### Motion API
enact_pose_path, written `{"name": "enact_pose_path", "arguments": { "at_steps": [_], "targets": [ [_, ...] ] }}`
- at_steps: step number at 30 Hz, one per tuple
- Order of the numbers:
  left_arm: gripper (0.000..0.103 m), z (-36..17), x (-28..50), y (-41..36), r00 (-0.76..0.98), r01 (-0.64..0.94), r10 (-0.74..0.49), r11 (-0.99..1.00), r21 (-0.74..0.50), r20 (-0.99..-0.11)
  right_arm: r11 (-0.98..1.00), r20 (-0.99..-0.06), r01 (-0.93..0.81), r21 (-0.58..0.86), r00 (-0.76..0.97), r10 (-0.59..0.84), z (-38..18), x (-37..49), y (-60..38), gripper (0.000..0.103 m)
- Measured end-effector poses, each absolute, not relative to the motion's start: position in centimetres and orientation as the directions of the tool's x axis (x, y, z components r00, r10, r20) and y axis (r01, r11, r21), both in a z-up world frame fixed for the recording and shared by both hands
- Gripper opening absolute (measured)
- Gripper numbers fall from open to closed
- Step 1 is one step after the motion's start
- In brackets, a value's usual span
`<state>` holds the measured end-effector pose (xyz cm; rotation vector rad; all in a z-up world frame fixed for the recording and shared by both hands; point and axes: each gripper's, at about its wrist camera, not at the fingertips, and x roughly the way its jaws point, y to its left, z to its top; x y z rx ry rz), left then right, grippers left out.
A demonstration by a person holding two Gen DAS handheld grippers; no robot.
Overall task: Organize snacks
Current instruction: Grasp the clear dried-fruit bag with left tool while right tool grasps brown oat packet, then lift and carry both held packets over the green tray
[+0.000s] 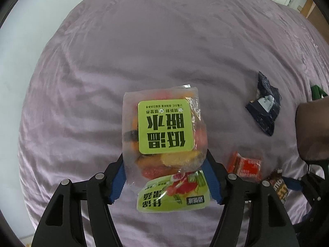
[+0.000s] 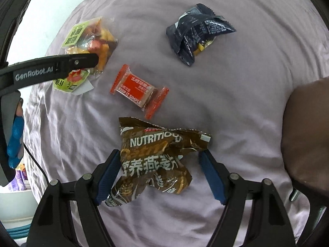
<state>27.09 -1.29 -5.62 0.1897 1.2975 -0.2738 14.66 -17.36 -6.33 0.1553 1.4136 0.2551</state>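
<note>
So far nothing looks sorted: my left gripper (image 1: 164, 177) straddles the fruit bag (image 1: 162, 131) mid-frame, fingers spread, my right gripper (image 2: 158, 177) spread around the oat packet (image 2: 156, 160), two snacks loose above.

Wrinkled mauve bedsheet (image 1: 164, 47) under soft daylight, white wall (image 1: 30, 16) beyond, brown cushion (image 2: 306, 135) alongside.

Glossy plastic snack bag (image 1: 162, 135) (crinkly), matt cloth sheet (image 1: 144, 47)
</note>
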Motion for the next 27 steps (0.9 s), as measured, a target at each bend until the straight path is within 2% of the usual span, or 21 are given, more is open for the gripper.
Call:
{"name": "enact_pose_path", "arguments": {
  "at_steps": [2, 4, 5, 8, 10, 16, 27],
  "targets": [
    [0.062, -5.9, 27.6, -1.4, 0.236, 0.298, -0.092, 0.954, -0.018, -0.967, 0.964, -0.956, -0.083, 0.253, 0.134, 0.262, -6.4, 14.6, -17.4, 0.103],
    [0.062, -6.3, 28.1, -1.5, 0.227, 0.295, -0.095, 0.955, -0.024, -0.969, 0.964, -0.956, -0.084, 0.254, 0.131, 0.263, -6.6, 14.7, -17.3, 0.094],
    [0.062, -6.6, 28.6, -1.5, 0.219, 0.294, -0.099, 0.955, -0.031, -0.971, 0.963, -0.956, -0.084, 0.255, 0.127, 0.264, -6.7, 14.8, -17.3, 0.079],
    [0.062, -7.4, 29.7, -1.7, 0.2, 0.295, -0.092, 0.955, -0.03, -0.976, 0.962, -0.956, -0.084, 0.26, 0.12, 0.268, -6.8, 14.9, -17.4, 0.075],
    [0.059, -7.9, 30.0, -1.7, 0.194, 0.292, -0.088, 0.956, -0.029, -0.977, 0.962, -0.956, -0.087, 0.259, 0.119, 0.268, -6.7, 15.0, -17.5, 0.069],
    [0.048, -8.0, 29.8, -1.8, 0.207, 0.306, -0.096, 0.952, -0.029, -0.974, 0.962, -0.955, -0.085, 0.26, 0.127, 0.269, -6.5, 15.1, -17.4, 0.065],
    [0.045, -6.2, 26.3, -0.6, 0.239, 0.292, -0.096, 0.956, -0.022, -0.966, 0.961, -0.949, -0.083, 0.263, 0.158, 0.273, -4.6, 13.3, -18.0, 0.061]
  ]
}}
